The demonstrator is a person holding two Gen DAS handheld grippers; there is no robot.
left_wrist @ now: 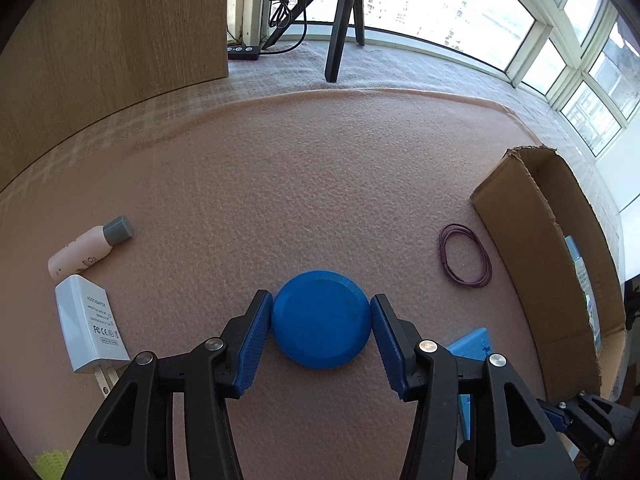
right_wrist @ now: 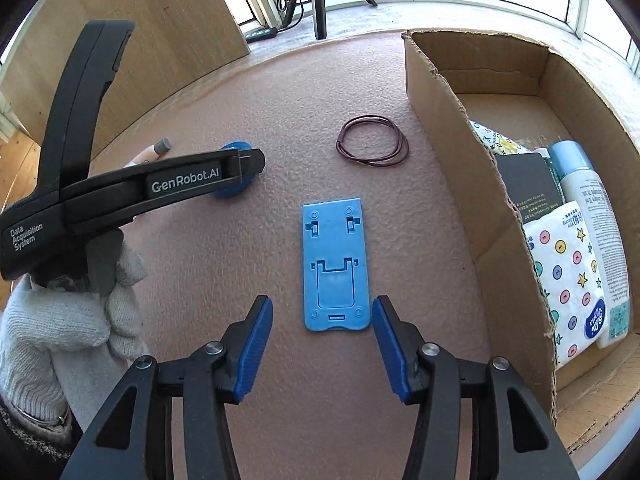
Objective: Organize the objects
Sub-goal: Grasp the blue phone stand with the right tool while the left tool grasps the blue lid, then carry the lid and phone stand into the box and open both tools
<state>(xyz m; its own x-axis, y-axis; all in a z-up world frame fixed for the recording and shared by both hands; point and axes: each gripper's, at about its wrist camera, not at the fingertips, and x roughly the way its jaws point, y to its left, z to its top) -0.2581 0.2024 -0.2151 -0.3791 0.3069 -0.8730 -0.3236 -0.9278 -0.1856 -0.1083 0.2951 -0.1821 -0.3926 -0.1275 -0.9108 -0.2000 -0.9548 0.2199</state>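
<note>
A round blue lid lies on the pink mat between the pads of my left gripper. The pads sit at its two sides, touching or nearly so; the lid rests on the mat. The lid also shows in the right wrist view, mostly behind the left gripper. My right gripper is open and empty, its pads either side of the near end of a flat light-blue phone stand. The cardboard box stands to the right, holding a tissue pack, a bottle and a dark booklet.
A purple cord loop lies near the box. A white power adapter and a pink tube with grey cap lie at the left. A wooden panel and a tripod stand at the back.
</note>
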